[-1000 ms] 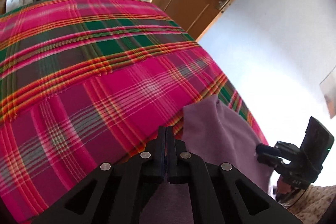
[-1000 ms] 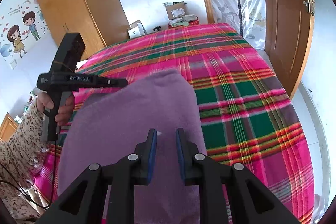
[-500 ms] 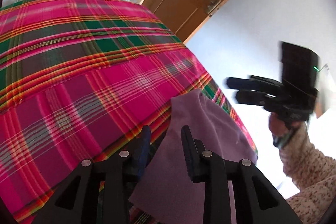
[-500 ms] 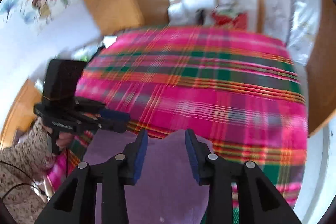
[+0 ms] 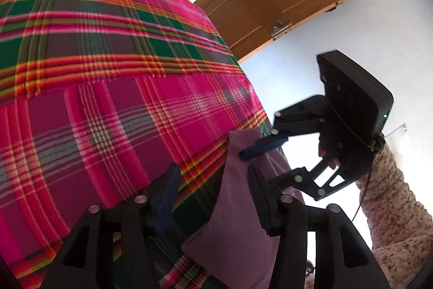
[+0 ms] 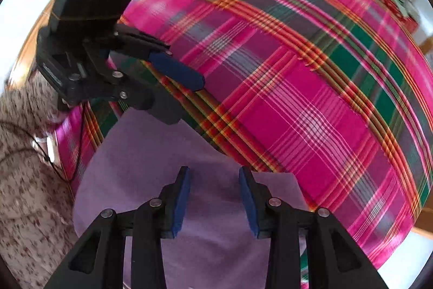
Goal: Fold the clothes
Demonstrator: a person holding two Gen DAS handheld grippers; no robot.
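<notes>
From my left wrist camera I see a plaid bedspread [image 5: 113, 88], woven in hot pink, green and orange bands, stretched flat over the bed; a fine raised seam crosses it. The purple garment [image 5: 238, 210] is a soft, matte, brushed-looking cloth, folded to a blunt corner and lying at the bed's near edge. My left gripper [image 5: 213, 197] has just been opening; its jaws stand wide apart, with the cloth's left edge between them but neither pad pressing on it, as far as I can judge from this angle. At about three o'clock in that view is my right gripper [image 5: 266, 153], black plastic with blue pads, one blue finger [image 5: 263, 145] laid over the cloth's far corner; behind it, a speckled fleecy sleeve [image 5: 392, 213].

From the right wrist camera the garment [image 6: 151, 175] spreads smooth beneath my right gripper [image 6: 213, 197]; its jaws are parted and grip nothing, the cloth lying flat below and between the blue pads. The left gripper [image 6: 186, 96] shows at ten o'clock, over the cloth's far edge.
</notes>
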